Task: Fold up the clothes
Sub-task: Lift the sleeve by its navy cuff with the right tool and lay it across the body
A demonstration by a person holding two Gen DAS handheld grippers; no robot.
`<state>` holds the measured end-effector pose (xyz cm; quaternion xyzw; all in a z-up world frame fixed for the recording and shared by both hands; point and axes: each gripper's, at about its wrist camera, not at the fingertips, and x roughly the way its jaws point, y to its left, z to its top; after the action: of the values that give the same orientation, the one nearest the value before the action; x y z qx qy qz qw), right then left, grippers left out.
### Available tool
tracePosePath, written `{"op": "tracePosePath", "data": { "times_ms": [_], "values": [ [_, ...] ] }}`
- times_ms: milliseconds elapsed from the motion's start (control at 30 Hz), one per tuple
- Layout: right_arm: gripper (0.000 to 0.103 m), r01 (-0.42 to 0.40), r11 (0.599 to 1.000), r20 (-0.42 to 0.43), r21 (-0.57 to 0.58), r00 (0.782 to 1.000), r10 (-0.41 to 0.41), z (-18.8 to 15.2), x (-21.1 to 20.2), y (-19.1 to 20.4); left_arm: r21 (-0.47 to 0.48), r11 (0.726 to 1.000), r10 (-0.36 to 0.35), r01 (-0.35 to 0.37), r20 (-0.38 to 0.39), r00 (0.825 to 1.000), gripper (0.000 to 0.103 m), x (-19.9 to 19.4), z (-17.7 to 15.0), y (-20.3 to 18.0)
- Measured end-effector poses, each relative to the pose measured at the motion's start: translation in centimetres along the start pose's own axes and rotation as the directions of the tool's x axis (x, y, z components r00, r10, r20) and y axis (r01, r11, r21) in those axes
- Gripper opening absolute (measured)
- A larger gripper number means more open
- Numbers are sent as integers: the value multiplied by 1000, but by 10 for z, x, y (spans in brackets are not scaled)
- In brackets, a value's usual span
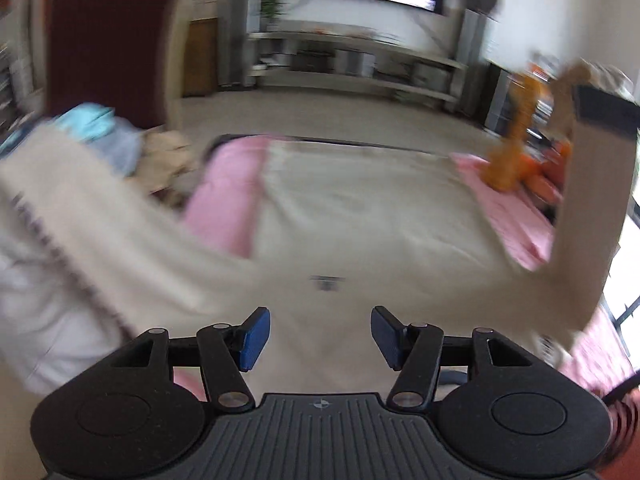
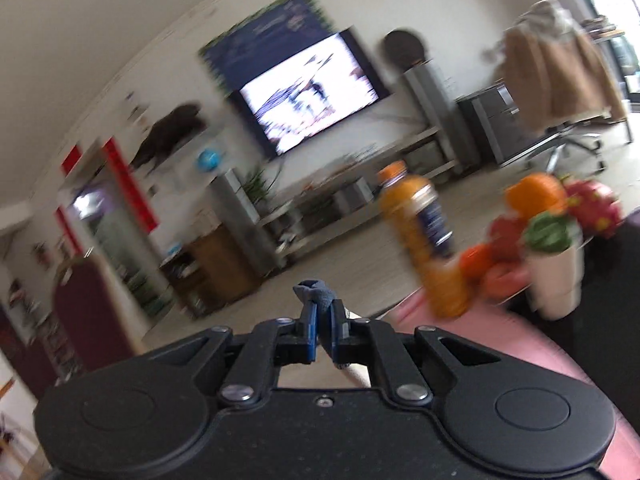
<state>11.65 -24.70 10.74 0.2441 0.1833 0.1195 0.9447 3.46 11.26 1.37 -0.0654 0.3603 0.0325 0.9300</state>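
Risk, cuff slip: my right tool (image 2: 323,330) pinches only a small blue-grey nub of fabric, the sleeve cuff (image 2: 314,294). I judge that a sharp pull could draw it out from between the pads, and the sleeve would drop back in a heap.

Risk, bottle and fruit: the orange juice bottle (image 2: 424,236) stands at the far right of the pink cover (image 2: 532,356), with the fruit (image 2: 536,196) and a white pot (image 2: 554,276) just beside it. A raised sleeve swung that way could catch the bottle and tip it.

Risk, blur: both views are smeared. I cannot judge the lie of the hems, so a fold laid now may go down crooked.

Risk, idle side: my left tool (image 1: 320,334) holds nothing. The cloth on that side is unpinned and may drag or bunch when the other sleeve is carried over.

Garment: the beige garment (image 1: 360,216) lies spread front up across the pink cover, one sleeve (image 1: 592,216) lifted at the right, the other trailing to the left edge of the view.

Left tool: pads standing about halfway apart, empty, hovering above the garment's near edge. Whether it touches the cloth I cannot tell.

Right tool: pads nearly together, clamped on the sleeve cuff, pointing out towards the room rather than down.

Clothes pile: pale blue and tan items (image 1: 116,140) sit at the far left, beyond the garment.
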Motion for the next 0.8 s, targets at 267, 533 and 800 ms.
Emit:
{"op": "tracePosePath", "data": {
  "times_ms": [267,533,800],
  "values": [
    [8,-91,995,-211,-46,974,79,-93,57,114,-344,939,19,-18,-2,1000,54,8,-4,83],
    [46,-153,987,-511,46,845,155,-137,83,114,-437,899,-51,22,-55,997,54,16,-9,101],
    [74,-33,994,-456,101,887,76,-62,45,-8,-304,952,-8,-29,-118,993,56,30,-7,67]
  ]
}}
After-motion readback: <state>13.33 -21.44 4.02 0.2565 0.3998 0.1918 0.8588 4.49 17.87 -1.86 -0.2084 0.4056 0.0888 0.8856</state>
